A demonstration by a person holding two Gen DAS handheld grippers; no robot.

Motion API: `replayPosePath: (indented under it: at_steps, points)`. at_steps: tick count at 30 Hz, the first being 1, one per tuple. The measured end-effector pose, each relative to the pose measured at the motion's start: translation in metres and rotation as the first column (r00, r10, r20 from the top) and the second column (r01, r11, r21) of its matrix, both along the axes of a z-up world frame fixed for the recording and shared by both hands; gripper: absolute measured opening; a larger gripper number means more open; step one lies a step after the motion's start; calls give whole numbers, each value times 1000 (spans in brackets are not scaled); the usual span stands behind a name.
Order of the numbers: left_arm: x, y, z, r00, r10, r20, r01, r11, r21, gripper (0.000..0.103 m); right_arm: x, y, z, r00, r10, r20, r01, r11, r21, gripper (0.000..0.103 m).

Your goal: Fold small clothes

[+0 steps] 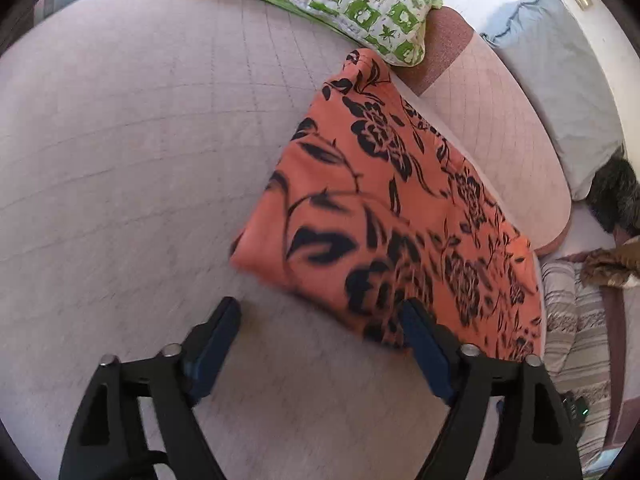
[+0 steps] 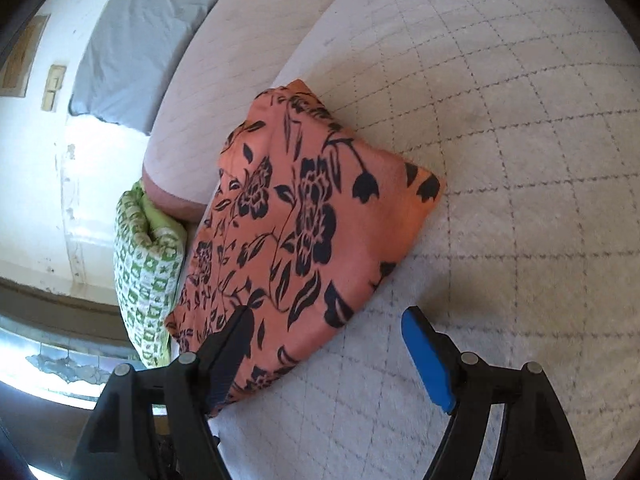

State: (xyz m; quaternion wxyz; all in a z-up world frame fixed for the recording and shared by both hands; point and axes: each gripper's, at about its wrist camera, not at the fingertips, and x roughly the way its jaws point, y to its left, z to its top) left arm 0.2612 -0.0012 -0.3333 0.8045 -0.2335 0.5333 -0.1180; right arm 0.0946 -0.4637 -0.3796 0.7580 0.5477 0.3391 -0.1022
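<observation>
1. An orange garment printed with black flowers is seen lying folded into a thick, roughly rectangular bundle on a pale quilted bed cover
2. In the left wrist view the bundle is placed right of centre, with its far corner just beside a green-and-white patterned pillow at the head of the bed
3. The left gripper is held above the cover with its fingers spread wide apart; nothing is clamped between them, and only bare quilt is seen in the gap
4. The right-hand finger of the left gripper is seen in front of the near edge of the garment; whether it touches the cloth cannot be told
5. In the right wrist view the same garment is shown left of centre, with the patterned pillow against its left side
6. The right gripper is likewise held open, its fingers well apart and clamped on nothing
7. Its left-hand finger is seen over the near corner of the bundle, while the blue-padded finger stands over bare quilt
8. A grey pillow is seen further off, beside a pale wall
</observation>
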Motion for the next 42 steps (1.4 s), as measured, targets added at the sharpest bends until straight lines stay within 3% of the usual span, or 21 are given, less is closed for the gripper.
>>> replayPosePath:
  at_steps: [6,9,10,11,13,16,18,20,25,27,32,35,36,37,40,42]
  points:
    - [21,-9,-2,995,37,88,-32,998,-59,85,12,-16,-8,992,-107,66,107,994,7,79]
    - [26,-12,-5,995,38,94,-31,997,-73,44,19,-22,-9,987,-135,92,136,991,-11,79]
    - [27,-14,-7,995,35,92,-29,998,-63,42,24,-23,-8,988,-125,93,129,991,-40,77]
    - [27,-15,-8,994,36,103,-30,998,-53,40,28,-22,-6,989,-116,94,122,990,-64,73]
    - [30,-21,-9,992,26,125,-22,999,-30,34,40,-21,-11,996,-77,50,81,991,-102,21]
    - [26,-20,-4,988,16,151,-10,999,-40,26,42,-18,-7,996,-74,44,79,988,-134,19]
    - [23,-18,0,986,12,168,-5,999,-42,24,40,-7,14,997,-41,58,54,969,-243,17]
    - [15,-13,7,983,6,184,3,999,-46,24,33,5,32,997,-16,70,37,950,-310,16]
    - [-24,13,22,986,-4,166,17,997,-77,23,0,20,53,998,34,49,-15,944,-331,15]
    - [-43,24,23,989,-13,145,25,997,-76,23,-22,26,56,998,50,33,-38,952,-303,15]
    - [-104,44,29,984,-86,157,85,996,10,24,-87,40,51,993,117,-13,-117,969,-216,15]
    - [-119,53,11,994,-79,80,77,996,36,36,-114,56,37,976,186,-112,-206,955,-212,19]
    - [-116,56,3,997,-62,37,60,997,49,47,-120,57,31,970,188,-154,-218,952,-216,19]
    - [-113,61,-3,999,-42,15,41,999,20,48,-126,56,25,964,180,-194,-218,955,-199,21]
    - [-112,69,-2,1000,-10,13,10,999,-41,58,-135,46,29,968,155,-198,-178,978,-107,22]
    - [-111,70,-4,1000,1,13,0,998,-59,58,-142,41,48,968,135,-210,-167,976,-143,22]
